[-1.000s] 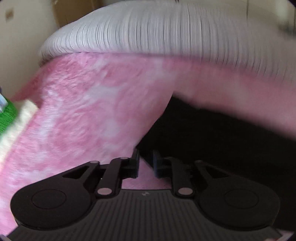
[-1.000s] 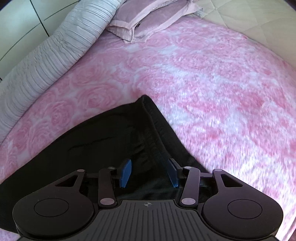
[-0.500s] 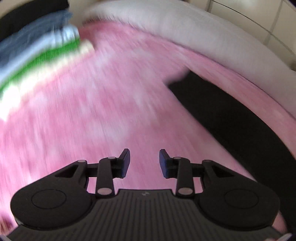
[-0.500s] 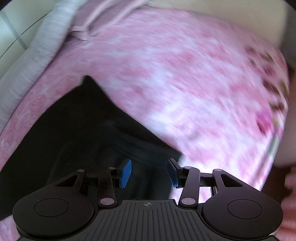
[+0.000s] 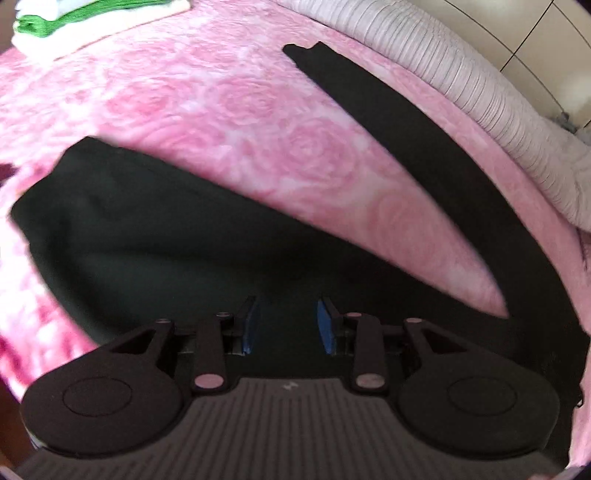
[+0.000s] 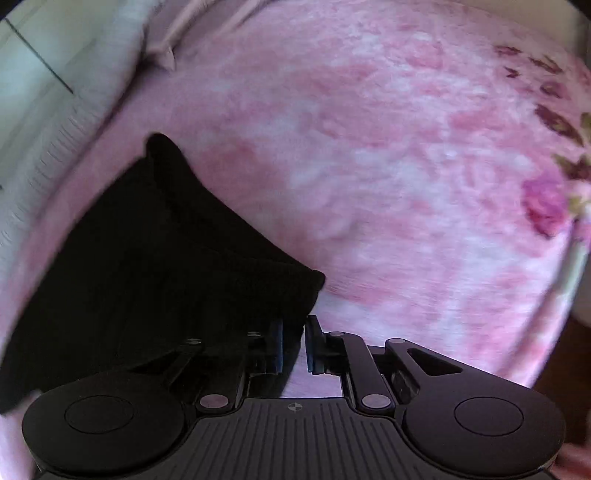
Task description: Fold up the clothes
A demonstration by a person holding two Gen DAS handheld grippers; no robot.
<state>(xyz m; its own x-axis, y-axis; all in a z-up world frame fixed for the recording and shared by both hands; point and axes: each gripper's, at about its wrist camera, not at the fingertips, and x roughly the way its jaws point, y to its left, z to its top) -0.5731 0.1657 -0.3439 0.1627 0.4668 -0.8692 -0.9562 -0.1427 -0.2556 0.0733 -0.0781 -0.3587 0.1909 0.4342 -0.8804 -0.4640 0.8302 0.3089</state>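
Note:
Black trousers [image 5: 155,236] lie spread on a pink rose-patterned blanket [image 5: 258,122], the two legs splayed in a V. My left gripper [image 5: 288,325] is open just above the black fabric where the legs meet, holding nothing. In the right wrist view the ribbed black waistband [image 6: 207,258] lies at lower left. My right gripper [image 6: 294,347] has closed to a narrow gap on the waistband's corner, with black fabric between the pads.
A grey ribbed bolster [image 5: 480,81] runs along the far edge of the bed, next to a tiled wall. A stack of folded green and white clothes [image 5: 74,22] sits at the far left. A pink pillow [image 6: 173,33] lies at the head.
My left gripper swung from the pink blanket to over the trousers' crotch and stayed open. My right gripper slid to the waistband's near corner and closed on it.

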